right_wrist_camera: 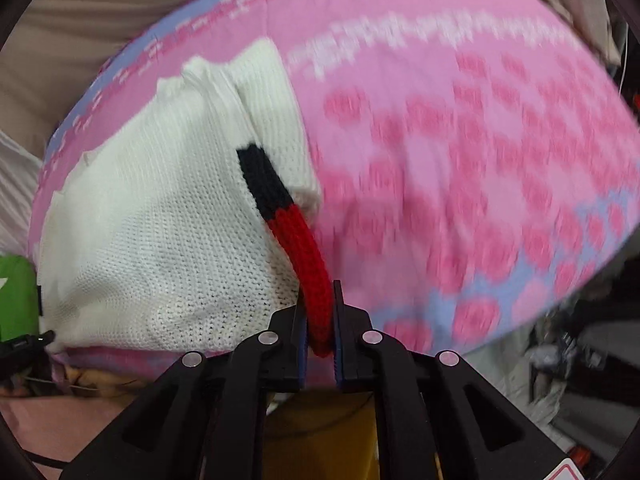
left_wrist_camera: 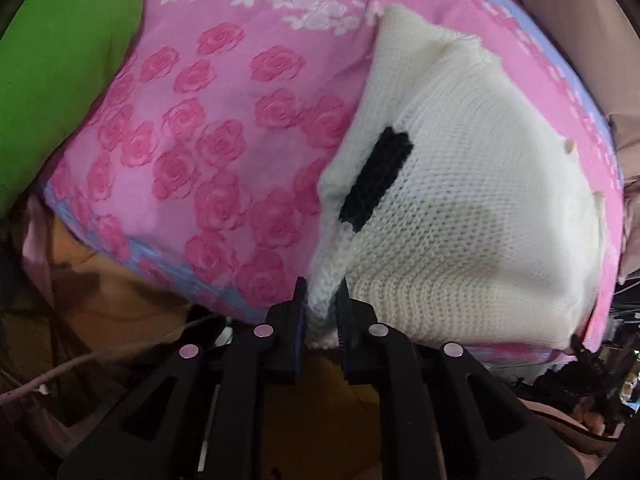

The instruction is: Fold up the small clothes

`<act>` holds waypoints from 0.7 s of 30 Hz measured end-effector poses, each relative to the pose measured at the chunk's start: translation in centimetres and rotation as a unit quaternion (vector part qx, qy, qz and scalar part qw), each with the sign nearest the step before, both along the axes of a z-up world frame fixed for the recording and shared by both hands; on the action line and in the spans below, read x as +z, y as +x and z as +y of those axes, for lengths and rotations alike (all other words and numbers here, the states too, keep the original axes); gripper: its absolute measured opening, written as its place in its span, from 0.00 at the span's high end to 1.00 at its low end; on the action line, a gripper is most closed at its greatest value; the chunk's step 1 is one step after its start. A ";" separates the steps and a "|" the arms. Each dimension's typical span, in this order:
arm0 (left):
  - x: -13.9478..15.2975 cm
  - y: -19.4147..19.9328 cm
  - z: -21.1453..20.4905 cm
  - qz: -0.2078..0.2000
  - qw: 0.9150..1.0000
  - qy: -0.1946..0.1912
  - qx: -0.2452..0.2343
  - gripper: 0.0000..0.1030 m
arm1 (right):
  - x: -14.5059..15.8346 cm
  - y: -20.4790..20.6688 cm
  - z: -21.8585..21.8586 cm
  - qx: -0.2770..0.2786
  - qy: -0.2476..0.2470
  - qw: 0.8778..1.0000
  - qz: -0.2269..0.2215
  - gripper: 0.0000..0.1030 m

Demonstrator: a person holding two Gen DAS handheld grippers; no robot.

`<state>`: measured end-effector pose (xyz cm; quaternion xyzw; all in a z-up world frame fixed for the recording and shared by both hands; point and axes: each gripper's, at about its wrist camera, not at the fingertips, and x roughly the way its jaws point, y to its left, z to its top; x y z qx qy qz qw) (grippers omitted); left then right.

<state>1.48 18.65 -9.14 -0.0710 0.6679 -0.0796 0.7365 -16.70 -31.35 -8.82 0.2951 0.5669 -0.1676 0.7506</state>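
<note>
Left wrist view: one chunky white knit sweater (left_wrist_camera: 472,208) lies on a pink rose-print bedsheet (left_wrist_camera: 224,128), over toward its right edge. The knit is coarse and loopy, with a black rectangular patch (left_wrist_camera: 376,178) stitched into it and a ribbed bit up at the far end. The left tool (left_wrist_camera: 322,300) is nearly closed, both fingers pinching a white corner of the sweater at the near edge of the sheet. One smooth green cushion (left_wrist_camera: 60,80) sits at the sheet's left corner. A thin pale cable (left_wrist_camera: 100,356) runs below the sheet edge.

Right wrist view: same sweater (right_wrist_camera: 160,220), now on the left side of the sheet (right_wrist_camera: 460,160), which is motion-blurred here. A knitted strip runs along the sweater's right edge, black section (right_wrist_camera: 264,180) up top, red section (right_wrist_camera: 304,256) lower down, tube-like and curved. The right tool (right_wrist_camera: 320,320) is squeezed down on the end of that red section, fingers almost together with the knit sandwiched between them. A bit of the green cushion (right_wrist_camera: 16,296) peeks in at the left.
</note>
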 end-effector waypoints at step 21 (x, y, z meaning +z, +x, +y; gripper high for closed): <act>2.6 13.2 -9.8 -0.135 0.989 -0.050 -0.038 0.94 | 1.4 18.3 0.1 0.029 -0.037 0.995 -0.090 0.92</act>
